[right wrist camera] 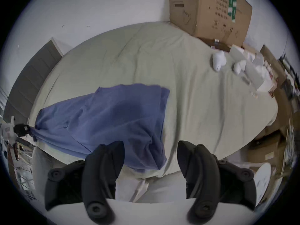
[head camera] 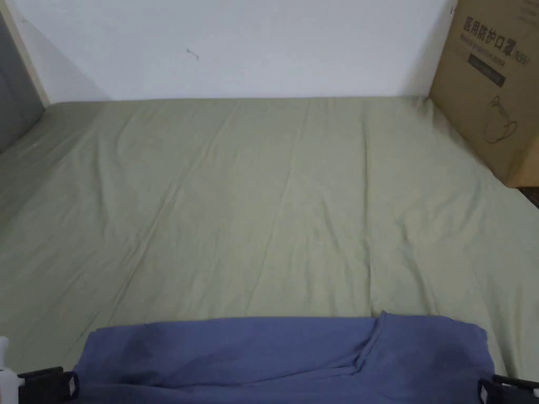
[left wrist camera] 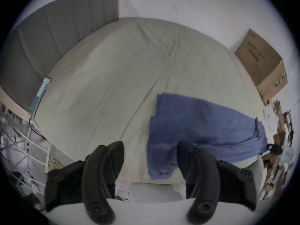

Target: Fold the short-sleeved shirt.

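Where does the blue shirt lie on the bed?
In the head view, the blue shirt lies along the near edge of the green bedsheet, far from the cardboard box.

1. A blue shirt (head camera: 284, 360) lies across the near edge of the green bed (head camera: 263, 200).
2. Black tongs sit at its left (head camera: 47, 385) and right (head camera: 508, 390) ends.
3. A box (head camera: 492, 89) stands far right.

Green-sheeted bed (head camera: 252, 200) under blue shirt (head camera: 273, 357), cardboard box (head camera: 495, 89)
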The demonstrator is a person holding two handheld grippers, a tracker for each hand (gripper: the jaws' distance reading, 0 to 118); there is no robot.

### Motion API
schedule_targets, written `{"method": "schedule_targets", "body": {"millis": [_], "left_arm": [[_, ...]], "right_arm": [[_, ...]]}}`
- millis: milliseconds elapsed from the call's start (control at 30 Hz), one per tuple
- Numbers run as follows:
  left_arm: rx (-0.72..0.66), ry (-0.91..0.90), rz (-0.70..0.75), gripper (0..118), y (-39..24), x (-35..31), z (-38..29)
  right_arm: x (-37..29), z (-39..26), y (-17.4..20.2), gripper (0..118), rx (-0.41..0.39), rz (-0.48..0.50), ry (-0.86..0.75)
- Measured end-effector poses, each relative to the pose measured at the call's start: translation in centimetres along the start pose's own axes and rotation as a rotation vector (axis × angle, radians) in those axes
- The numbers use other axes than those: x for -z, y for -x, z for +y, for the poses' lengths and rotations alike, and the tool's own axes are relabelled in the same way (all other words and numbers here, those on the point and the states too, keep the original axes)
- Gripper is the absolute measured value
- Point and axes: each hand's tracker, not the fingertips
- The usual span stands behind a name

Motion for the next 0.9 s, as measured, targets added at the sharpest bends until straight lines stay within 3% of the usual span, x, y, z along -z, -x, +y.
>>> {"method": "schedule_targets", "body": {"millis": [100,167,233,267,367,533,667,700,733,767,800,833,867,900], "left_arm": [[-0.062,-0.038,-0.063,73,0.8,-1.9,0.2],[-0.113,-0.053,-0.126,62,1.0,-2.3,0.0],[-0.134,-0.032,-0.207,8,-0.2,-2.9,-1.3],[-0.106,-0.038,-0.166,1,0.0,-2.9,-1.6],[-0.116,-0.021,-0.146,0,0.2,-2.7,-2.4],[-0.245,-0.078,-0.147,0,2.7,-3.7,-3.0],[-0.252,-0.079,-0.161,0,4.9,-2.8,-2.7],[-0.256,-0.103,-0.151,2,5.1,-2.4,-2.7],[-0.257,-0.100,-0.157,11,5.0,-2.0,-2.7],[-0.261,-0.094,-0.169,30,5.1,-1.5,-2.8],[-0.264,-0.089,-0.179,67,5.2,-0.8,-2.9],[-0.268,-0.084,-0.189,87,5.3,0.1,-2.9],[-0.271,-0.080,-0.198,96,5.0,1.0,-2.8],[-0.326,0.008,-0.245,96,4.9,2.2,-3.3]], "right_arm": [[-1.4,1.5,1.7,71,-0.006,0.066,-0.068],[-1.9,2.2,3.3,62,-0.024,0.090,-0.110],[-2.0,2.6,5.2,7,-0.036,0.092,-0.169],[-1.4,2.7,6.0,2,-0.023,0.081,-0.182],[0.1,3.0,8.7,0,-0.003,0.175,-0.145],[2.0,2.8,13.7,0,-0.137,0.234,-0.075],[3.2,2.8,16.1,0,-0.174,0.259,-0.039],[3.4,2.8,16.6,0,-0.178,0.264,-0.033],[3.5,2.8,17.0,0,-0.182,0.272,-0.028],[3.6,2.8,17.3,0,-0.187,0.276,-0.023],[3.6,2.9,17.7,0,-0.192,0.281,-0.019],[3.7,2.9,17.9,0,-0.201,0.283,-0.016],[3.7,3.0,18.2,0,-0.209,0.281,-0.013],[3.7,3.0,18.4,0,-0.218,0.276,-0.012]]}}
